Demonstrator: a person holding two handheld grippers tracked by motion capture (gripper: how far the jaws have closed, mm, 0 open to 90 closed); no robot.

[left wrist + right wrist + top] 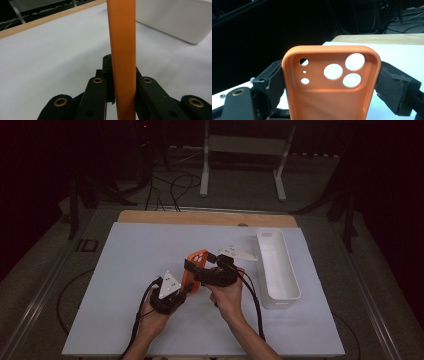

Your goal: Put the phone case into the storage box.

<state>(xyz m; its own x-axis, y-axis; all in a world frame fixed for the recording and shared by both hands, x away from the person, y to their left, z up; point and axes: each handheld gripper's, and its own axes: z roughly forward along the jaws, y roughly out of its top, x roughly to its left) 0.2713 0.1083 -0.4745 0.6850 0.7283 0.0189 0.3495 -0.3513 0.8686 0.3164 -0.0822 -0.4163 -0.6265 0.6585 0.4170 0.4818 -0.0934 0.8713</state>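
Right now you hold the orange phone case off the table between both grippers, a little right of the middle and toward the near edge. On the left, your left gripper pinches the case by its thin edge: in the left gripper view that edge rises as an orange strip straight up between the two black jaws, which are clenched against it from both sides. To the right of it, your right gripper comes in from the far right and clamps the case across its width; in the right gripper view the case's inside face looks back at you, camera cut-outs at the top, with a padded jaw pressed on each long side. Farther right, the white tray lies lengthwise near the table's right edge, and what shows of its inside looks empty.

This looks like a handover or a re-grip in mid-air, with both hands sharing the case. Your next move calls for one gripper to let go while the other keeps its clamp firm, so the case does not twist or drop. If the tray is the goal, the right gripper is the nearer one to carry it there.
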